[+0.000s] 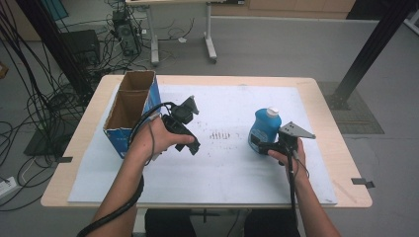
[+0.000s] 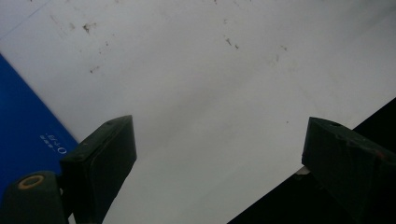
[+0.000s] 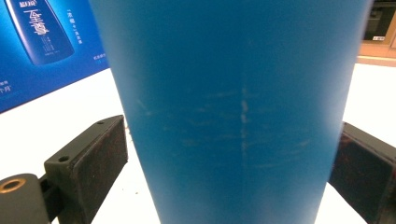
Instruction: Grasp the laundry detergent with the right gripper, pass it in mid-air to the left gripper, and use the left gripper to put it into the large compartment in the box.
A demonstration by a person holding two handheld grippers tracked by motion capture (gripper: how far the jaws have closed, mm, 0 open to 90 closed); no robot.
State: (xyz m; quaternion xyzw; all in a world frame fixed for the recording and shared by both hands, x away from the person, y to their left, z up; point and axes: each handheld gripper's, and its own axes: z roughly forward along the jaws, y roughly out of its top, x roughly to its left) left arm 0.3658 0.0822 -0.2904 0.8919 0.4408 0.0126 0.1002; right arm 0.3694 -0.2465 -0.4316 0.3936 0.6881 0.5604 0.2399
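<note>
A blue bottle with a white cap stands upright on the white mat, right of centre. My right gripper reaches in level at its base, and in the right gripper view the bottle sits between the jaws of that gripper with both pads against its sides. My left gripper is held left of centre, tilted down toward the mat beside an open cardboard box. In the left gripper view its jaws stand wide apart over bare mat with nothing between them.
The box has blue printed sides and two open compartments; its printed face also lies behind the bottle. The mat covers most of a wooden table. Cables and black frame posts stand on the floor beyond the table.
</note>
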